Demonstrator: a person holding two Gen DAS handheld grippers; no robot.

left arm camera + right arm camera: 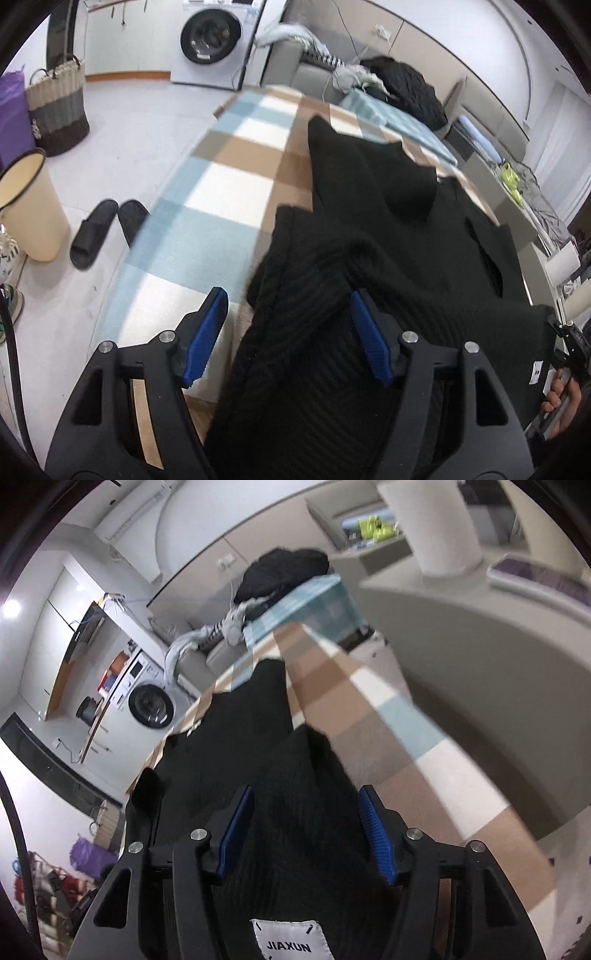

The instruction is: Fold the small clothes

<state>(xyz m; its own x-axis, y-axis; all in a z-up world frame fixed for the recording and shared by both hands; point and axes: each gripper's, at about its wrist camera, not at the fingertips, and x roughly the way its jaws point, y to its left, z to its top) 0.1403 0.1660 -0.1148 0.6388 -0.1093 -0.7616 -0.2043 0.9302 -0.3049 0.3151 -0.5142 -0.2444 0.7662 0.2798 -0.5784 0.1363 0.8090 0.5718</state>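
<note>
Lying on one checked blanket [207, 192], one black sweater [369, 258] sits between two released tools [288, 332] [306, 834].

Black ribbed knit sweater [369, 266] lies spread on a desk covered by a checked blue, brown and white cloth [207, 192]. Fabric is rumpled, with overlapping folds and one part laid across the body. Near edge hangs over the desk edge. White label reading JIAXUN [290, 941] is sewn at the near end, facing up. Sweater runs lengthwise away from the cameras.
</note>
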